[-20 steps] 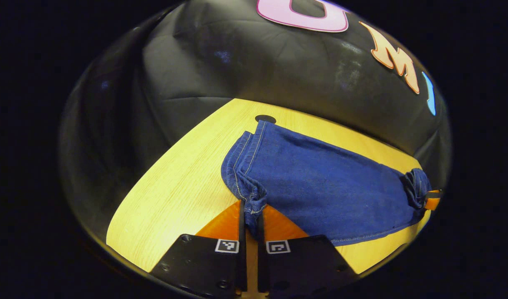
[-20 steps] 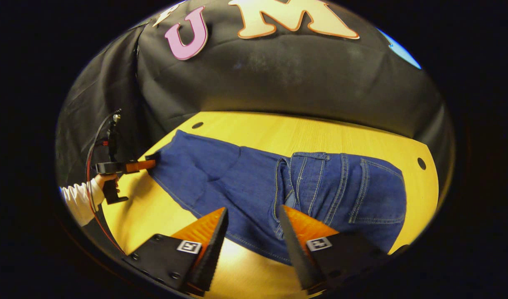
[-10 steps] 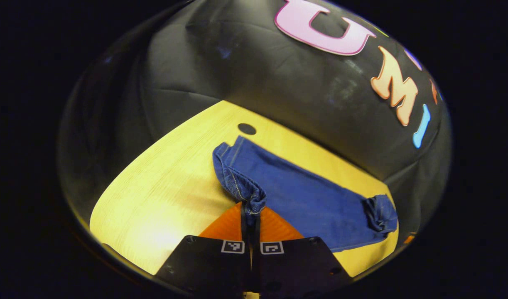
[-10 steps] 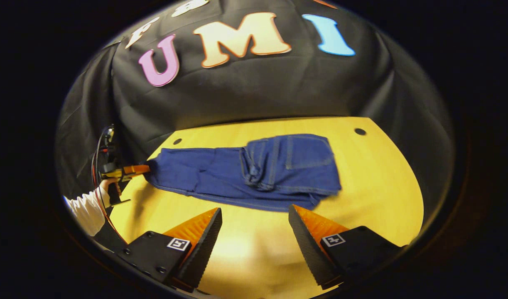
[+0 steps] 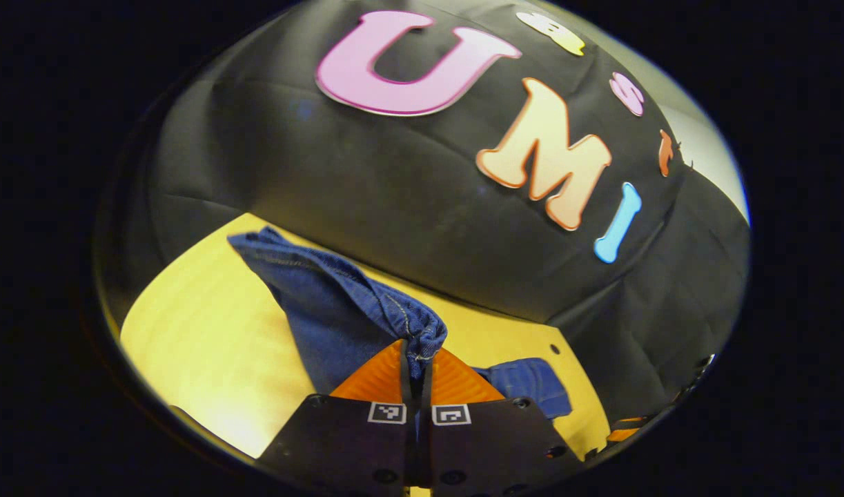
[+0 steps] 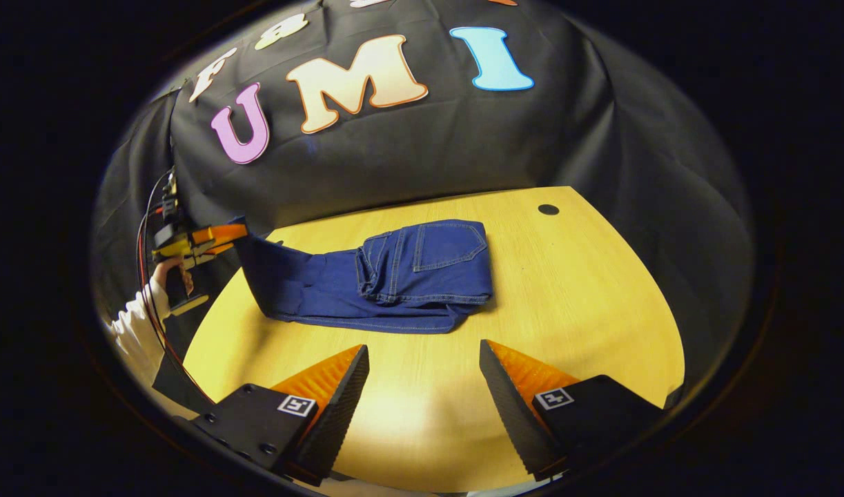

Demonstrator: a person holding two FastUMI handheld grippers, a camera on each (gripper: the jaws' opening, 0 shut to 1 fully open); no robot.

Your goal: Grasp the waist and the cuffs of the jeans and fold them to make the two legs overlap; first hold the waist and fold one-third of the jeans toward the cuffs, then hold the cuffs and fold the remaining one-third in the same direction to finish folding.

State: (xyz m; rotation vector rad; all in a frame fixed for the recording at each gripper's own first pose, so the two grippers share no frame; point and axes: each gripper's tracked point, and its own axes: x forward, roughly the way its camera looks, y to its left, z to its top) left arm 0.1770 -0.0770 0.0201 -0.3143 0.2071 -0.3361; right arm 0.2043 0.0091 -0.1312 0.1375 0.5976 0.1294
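left gripper pinching jeans cuff (bunched) — lifted

Matt blue denim jeans on a smooth, light wood-grain table.

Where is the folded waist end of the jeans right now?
In the right gripper view, the waist end lies folded on the legs mid-table, ahead of the open right gripper.

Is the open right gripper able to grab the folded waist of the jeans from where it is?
Probably yes. The right gripper hovers open with bare table between it and the folded waist, and nothing lies in the way.
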